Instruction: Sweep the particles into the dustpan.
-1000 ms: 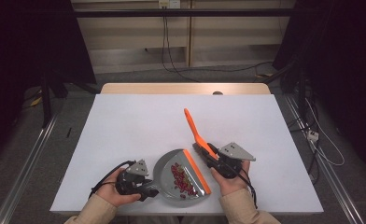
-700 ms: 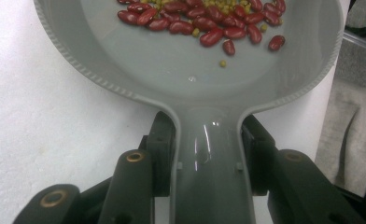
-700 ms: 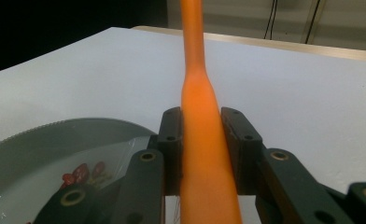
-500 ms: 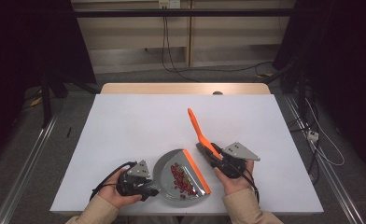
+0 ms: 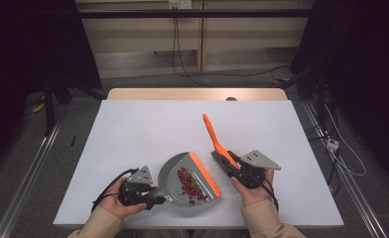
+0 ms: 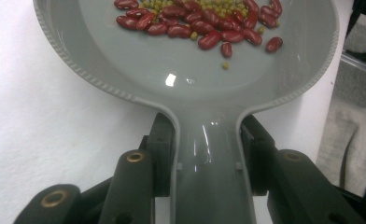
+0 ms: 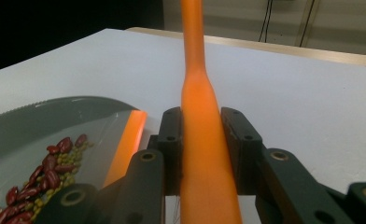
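Note:
A grey dustpan (image 5: 178,168) with an orange lip lies on the white table (image 5: 148,124) near its front edge. In it is a heap of red beans (image 5: 190,184) mixed with small green ones (image 6: 204,18). My left gripper (image 5: 155,198) is shut on the dustpan's handle (image 6: 209,135), and its jaws have just been closing tighter on it. My right gripper (image 5: 233,166) is shut on the orange handle of a brush (image 5: 212,131), just right of the dustpan's lip (image 7: 127,135). The handle (image 7: 197,88) points away and up, with the pads against both its sides.
The table's front edge runs just below both hands. A wooden strip (image 5: 197,94) borders the far edge. Cables (image 5: 331,144) lie on the floor at the right, and metal rails (image 5: 29,168) run along the left.
The brush and my right gripper have shifted slightly right, away from the dustpan's lip. The dustpan and my left hand stay put.

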The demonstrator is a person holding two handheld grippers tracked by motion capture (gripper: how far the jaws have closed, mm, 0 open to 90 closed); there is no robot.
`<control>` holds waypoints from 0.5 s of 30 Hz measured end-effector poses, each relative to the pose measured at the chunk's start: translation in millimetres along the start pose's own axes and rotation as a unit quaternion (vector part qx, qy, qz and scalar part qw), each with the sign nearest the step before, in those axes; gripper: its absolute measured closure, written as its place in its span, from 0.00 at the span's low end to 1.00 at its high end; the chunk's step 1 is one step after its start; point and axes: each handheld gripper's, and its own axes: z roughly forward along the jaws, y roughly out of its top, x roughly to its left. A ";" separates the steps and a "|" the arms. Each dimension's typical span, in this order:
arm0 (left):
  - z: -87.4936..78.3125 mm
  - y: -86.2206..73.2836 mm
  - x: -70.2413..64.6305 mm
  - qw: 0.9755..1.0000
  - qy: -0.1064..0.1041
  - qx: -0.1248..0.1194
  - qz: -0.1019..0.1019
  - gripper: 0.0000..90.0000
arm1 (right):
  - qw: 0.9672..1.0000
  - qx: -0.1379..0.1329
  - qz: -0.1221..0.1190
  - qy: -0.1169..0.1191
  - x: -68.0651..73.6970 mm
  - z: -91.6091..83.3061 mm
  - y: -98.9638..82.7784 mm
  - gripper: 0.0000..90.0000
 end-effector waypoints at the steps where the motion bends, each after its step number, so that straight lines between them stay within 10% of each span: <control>1: -0.5 0.1 0.1 1.000 0.002 -0.004 -0.003 0.71 | 1.000 0.000 0.000 -0.001 -0.5 -0.2 0.1 0.79; 15: -13.1 0.7 11.5 0.999 0.033 -0.025 -0.033 0.71 | 1.000 0.000 0.004 -0.004 -10.6 -6.6 1.0 0.79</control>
